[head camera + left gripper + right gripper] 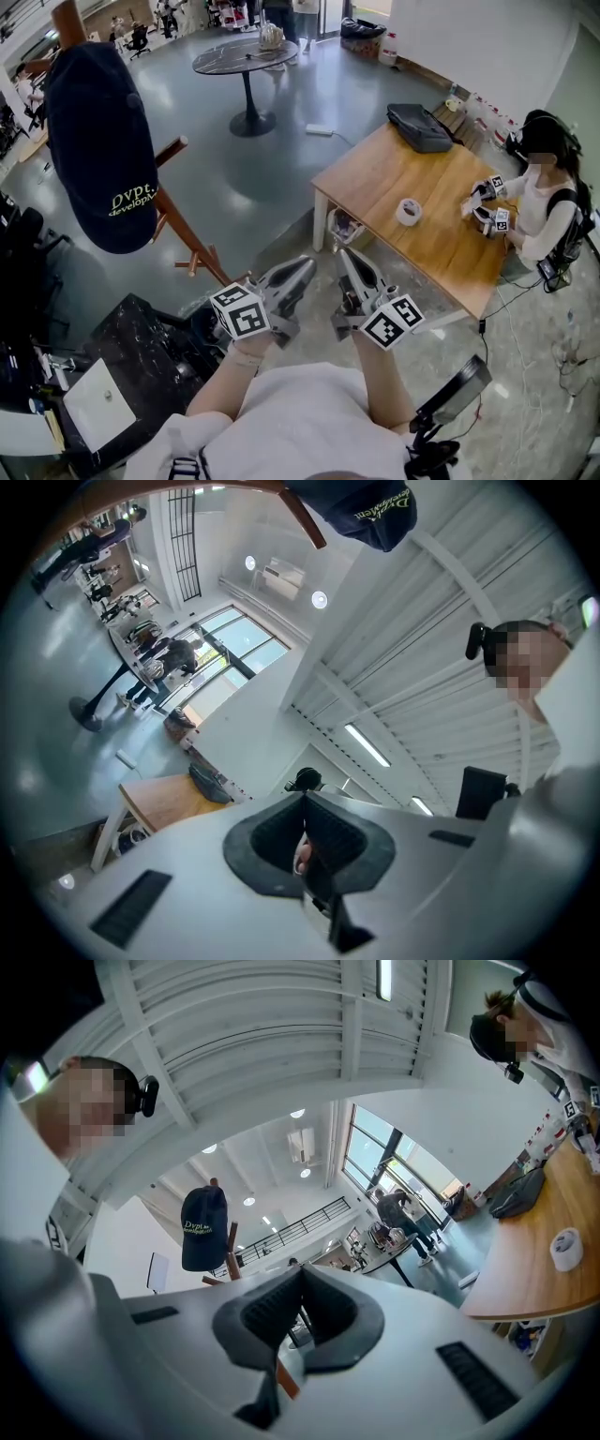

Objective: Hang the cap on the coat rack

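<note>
Though shut, left tool (pixel 302 270) beside right (pixel 347 261)

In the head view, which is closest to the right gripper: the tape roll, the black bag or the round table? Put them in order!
From the right gripper:
1. Tape roll, on the wooden table, ahead to the right.
2. Black bag, at that table's far end.
3. Round table, far across the floor.

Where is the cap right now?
In the head view the cap hangs at upper left on the wooden coat rack, across the floor from the table at right.
</note>
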`<state>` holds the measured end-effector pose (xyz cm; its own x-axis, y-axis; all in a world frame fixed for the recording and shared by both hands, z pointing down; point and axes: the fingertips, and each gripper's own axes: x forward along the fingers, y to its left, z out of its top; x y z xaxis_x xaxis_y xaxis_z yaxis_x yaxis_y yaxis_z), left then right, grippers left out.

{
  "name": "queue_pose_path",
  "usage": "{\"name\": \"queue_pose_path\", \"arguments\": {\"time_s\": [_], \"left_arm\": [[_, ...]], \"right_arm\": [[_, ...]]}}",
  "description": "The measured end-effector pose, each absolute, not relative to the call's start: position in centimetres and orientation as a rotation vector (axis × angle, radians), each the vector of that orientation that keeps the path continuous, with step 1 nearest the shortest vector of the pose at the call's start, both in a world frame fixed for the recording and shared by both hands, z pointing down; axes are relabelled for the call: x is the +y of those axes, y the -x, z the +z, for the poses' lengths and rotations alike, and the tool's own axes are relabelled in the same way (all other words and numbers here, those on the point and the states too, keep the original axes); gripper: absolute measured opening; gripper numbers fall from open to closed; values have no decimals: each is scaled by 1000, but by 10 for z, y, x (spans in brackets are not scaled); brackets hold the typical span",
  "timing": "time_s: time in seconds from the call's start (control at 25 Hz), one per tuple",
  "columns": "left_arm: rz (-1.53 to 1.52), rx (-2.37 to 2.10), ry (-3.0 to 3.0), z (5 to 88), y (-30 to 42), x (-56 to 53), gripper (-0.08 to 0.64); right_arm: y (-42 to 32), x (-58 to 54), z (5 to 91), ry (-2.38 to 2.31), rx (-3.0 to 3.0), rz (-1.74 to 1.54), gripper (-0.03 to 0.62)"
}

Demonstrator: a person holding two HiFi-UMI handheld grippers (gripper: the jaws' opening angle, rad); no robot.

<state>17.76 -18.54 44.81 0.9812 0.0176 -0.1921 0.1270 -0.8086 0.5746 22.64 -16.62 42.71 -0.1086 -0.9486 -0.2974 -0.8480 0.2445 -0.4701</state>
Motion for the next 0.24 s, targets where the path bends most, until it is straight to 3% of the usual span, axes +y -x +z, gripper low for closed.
{"name": "queue_pose_path", "arguments": {"time_s": [0.24], "left_arm": [[-202,81,-2522,444,-179,-185,9]], "right_arm": [[-226,-166,425,1615,1998,-247,23]]}}
